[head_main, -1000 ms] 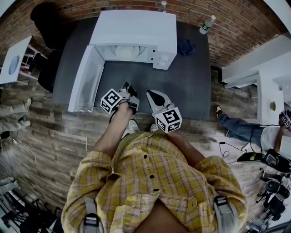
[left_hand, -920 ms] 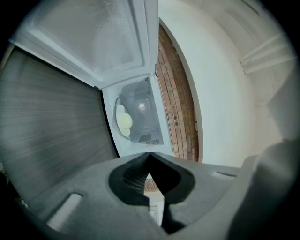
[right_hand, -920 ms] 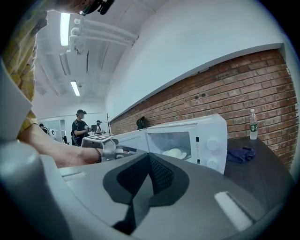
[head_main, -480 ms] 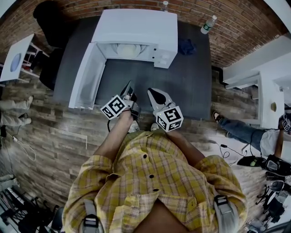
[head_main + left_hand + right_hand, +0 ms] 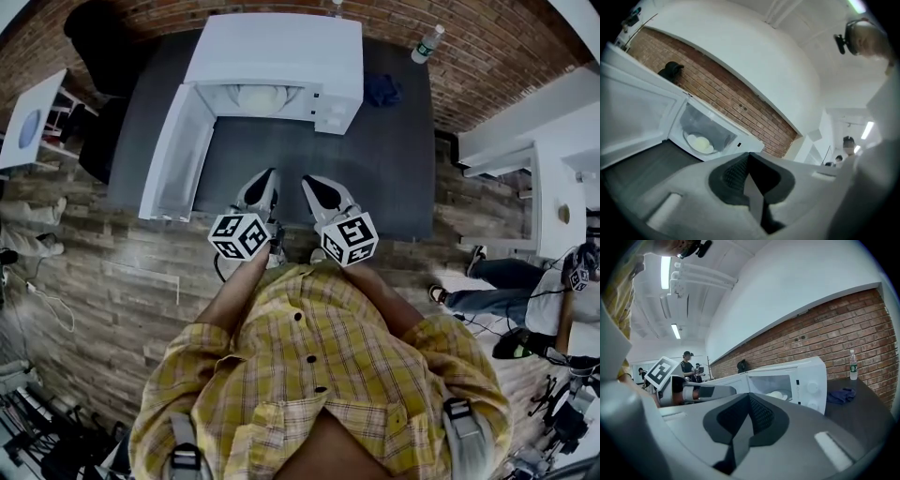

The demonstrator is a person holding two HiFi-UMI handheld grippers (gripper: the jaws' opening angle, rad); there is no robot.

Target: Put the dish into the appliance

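Observation:
The white microwave (image 5: 281, 56) stands at the back of the dark table (image 5: 394, 178), its door (image 5: 173, 155) swung open to the left. A pale dish (image 5: 258, 97) lies inside the cavity; it also shows as the dish (image 5: 701, 142) in the left gripper view and the dish (image 5: 778, 394) in the right gripper view. My left gripper (image 5: 265, 178) and right gripper (image 5: 314, 185) hover side by side over the table's front edge, pointing at the microwave and well short of it. Both are shut and hold nothing. From the right gripper view, the left gripper (image 5: 693, 391) shows at the left.
A blue cloth (image 5: 382, 94) lies right of the microwave and a water bottle (image 5: 427, 47) stands at the back right corner. A brick wall runs behind the table. A person's legs (image 5: 487, 281) lie on the wooden floor to the right, near white tables (image 5: 534, 159).
My left gripper has turned from a slant to point straight at the microwave, parallel with the right one. The right gripper has barely moved.

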